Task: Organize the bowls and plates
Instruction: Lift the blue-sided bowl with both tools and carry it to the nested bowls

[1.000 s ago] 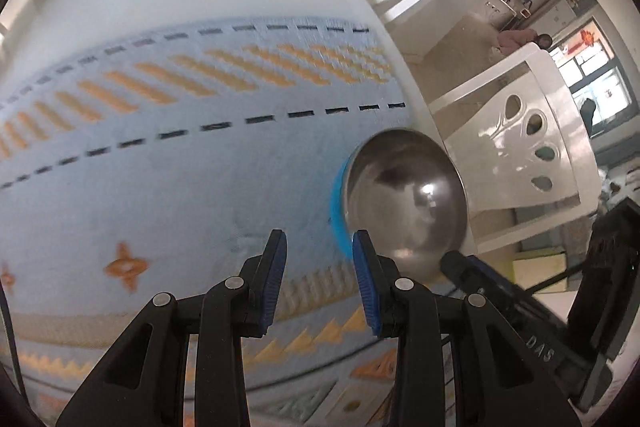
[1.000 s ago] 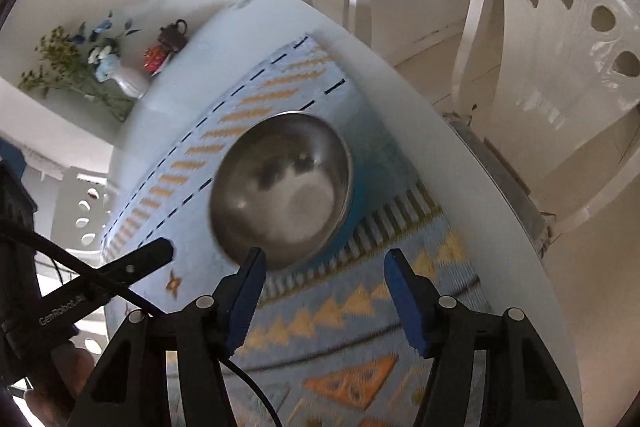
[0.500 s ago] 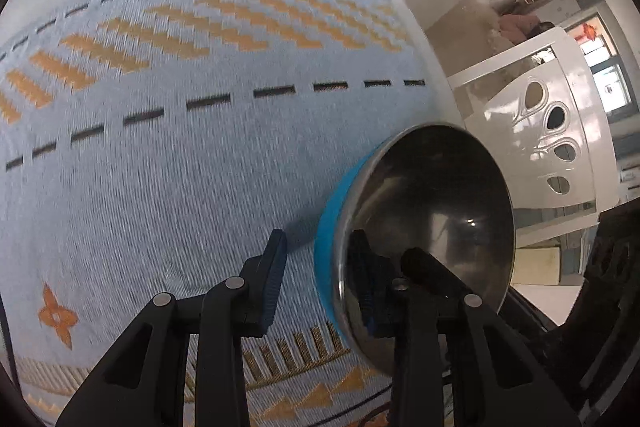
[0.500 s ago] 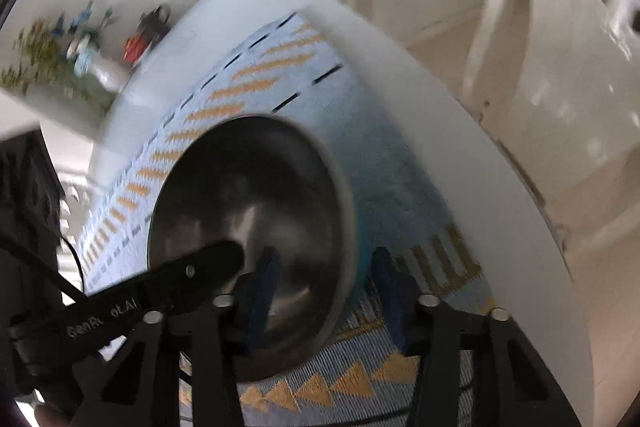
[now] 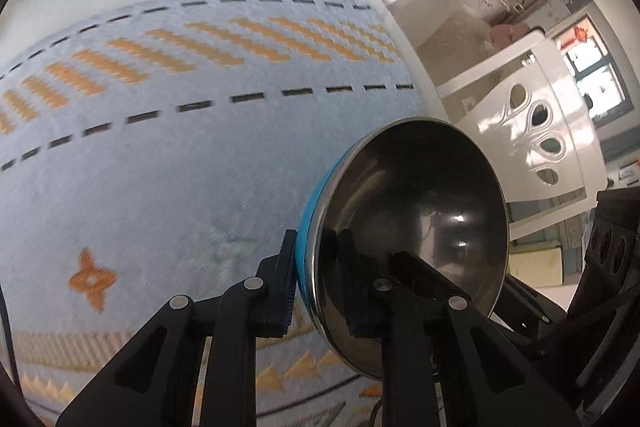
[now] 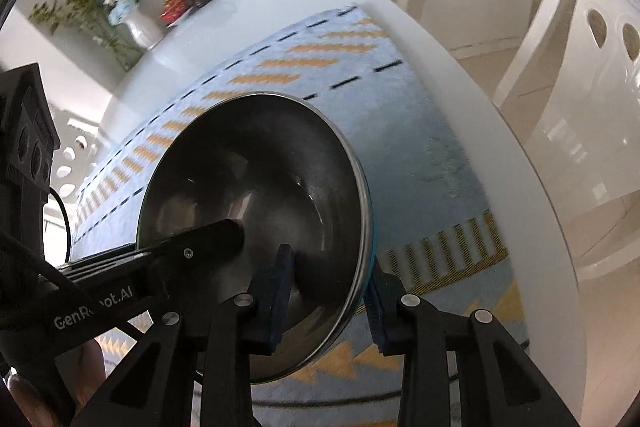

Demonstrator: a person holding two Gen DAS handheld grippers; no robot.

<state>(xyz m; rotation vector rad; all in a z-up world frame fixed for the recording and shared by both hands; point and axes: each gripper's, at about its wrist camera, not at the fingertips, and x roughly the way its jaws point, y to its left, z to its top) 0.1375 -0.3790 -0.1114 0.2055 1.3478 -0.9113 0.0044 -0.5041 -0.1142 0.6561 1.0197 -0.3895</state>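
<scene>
Two claws pinching bowl [image 5: 416,211] rim, "GenRobot.AI" seemingly printed

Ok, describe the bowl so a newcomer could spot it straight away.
On the white table lies a pale blue patterned mat. The bowl sits near the mat's edge by the white chair, the only dish in view: shiny steel inside, bright blue outside.

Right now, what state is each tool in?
Left tool: jaws just closed, shut on the bowl's rim.
Right tool: jaws just closed, shut on the same bowl's opposite rim.
</scene>
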